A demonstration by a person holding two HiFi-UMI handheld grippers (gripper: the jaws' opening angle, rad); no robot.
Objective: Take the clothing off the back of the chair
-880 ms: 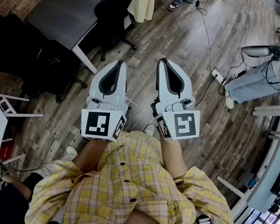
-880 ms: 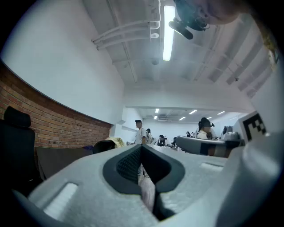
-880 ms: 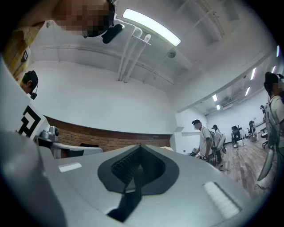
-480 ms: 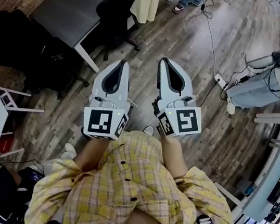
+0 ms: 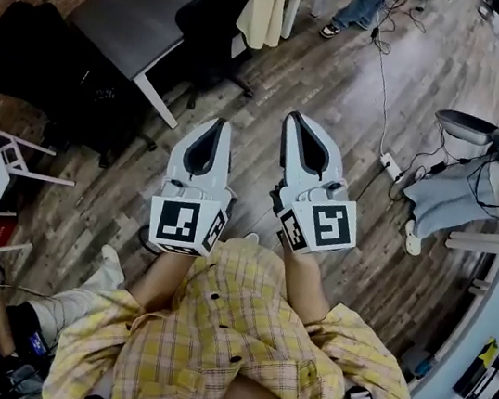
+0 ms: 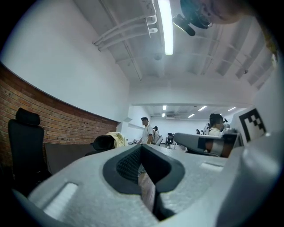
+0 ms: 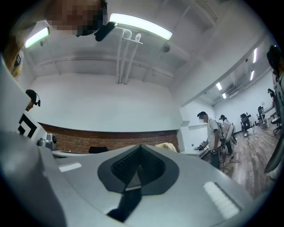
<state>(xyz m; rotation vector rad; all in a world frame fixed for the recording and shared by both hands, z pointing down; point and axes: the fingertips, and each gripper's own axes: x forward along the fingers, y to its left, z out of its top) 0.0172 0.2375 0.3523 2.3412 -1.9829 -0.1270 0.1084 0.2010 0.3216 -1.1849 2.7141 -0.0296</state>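
- 2 grippers, side by side, near, above wood floor (image 5: 341, 96).
- Left gripper (image 5: 212, 124): clenched, nothing btwn jaws.
- Right gripper (image 5: 296, 119): clenched too, empty.
- 1 pale yellow garment (image 5: 262, 3), draped on back of black chair (image 5: 207, 23), far side, well apart from both grippers.
- 1 grey desk (image 5: 128, 20), just left of chair.

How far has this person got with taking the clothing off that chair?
Nothing is done yet: the yellow clothing hangs on the back of the chair, across the floor from the person. In hand: nothing; the left tool and right tool are both shut and empty, pointing roughly toward it. Left: reach the chair, grip the clothing, lift it off.
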